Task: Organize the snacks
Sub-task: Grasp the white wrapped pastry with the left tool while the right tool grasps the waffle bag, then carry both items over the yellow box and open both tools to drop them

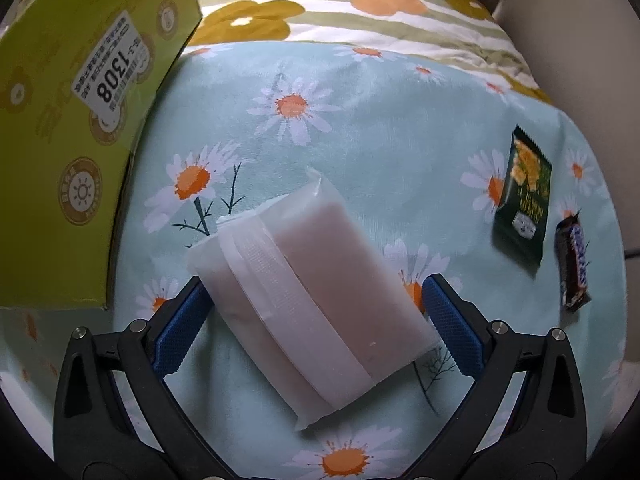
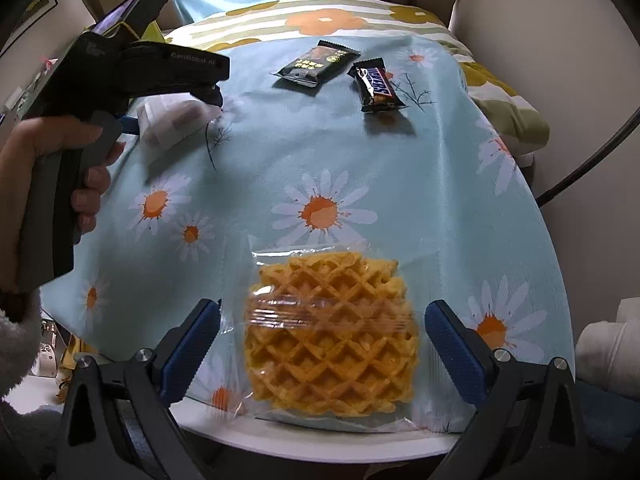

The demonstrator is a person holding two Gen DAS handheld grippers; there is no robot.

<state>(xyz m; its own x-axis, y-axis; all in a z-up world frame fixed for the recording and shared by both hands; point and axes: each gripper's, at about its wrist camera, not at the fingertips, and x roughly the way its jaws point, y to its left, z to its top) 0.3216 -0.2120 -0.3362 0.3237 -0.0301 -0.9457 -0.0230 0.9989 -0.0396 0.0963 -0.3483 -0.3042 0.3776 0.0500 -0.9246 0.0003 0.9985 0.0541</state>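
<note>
Both tools spread wide, nothing held: the left gripper (image 1: 316, 308) straddles a frosted-white wrapped pink bar (image 1: 316, 300), the right gripper (image 2: 322, 340) a clear-wrapped golden lattice waffle (image 2: 332, 336). Sorting looks barely begun. A dark green snack packet (image 1: 522, 196) and brown chocolate bar (image 1: 574, 264) wait at three o'clock; a yellow-green cardboard box (image 1: 80, 120) crowds ten o'clock on the daisy-print cloth (image 1: 360, 140).

The left gripper (image 1: 316, 312) is held low with both blue-padded fingers (image 1: 182, 322) spread wide, one on each side of the gap, jaws apart. The right gripper (image 2: 322, 344) is in the same state, its fingers (image 2: 456, 354) spread and pointing forward. From the right wrist view, a hand (image 2: 60, 152) grips the left tool's handle, its fingers wrapped around the trigger, with a fleecy sleeve (image 2: 18, 344) at the wrist.
</note>
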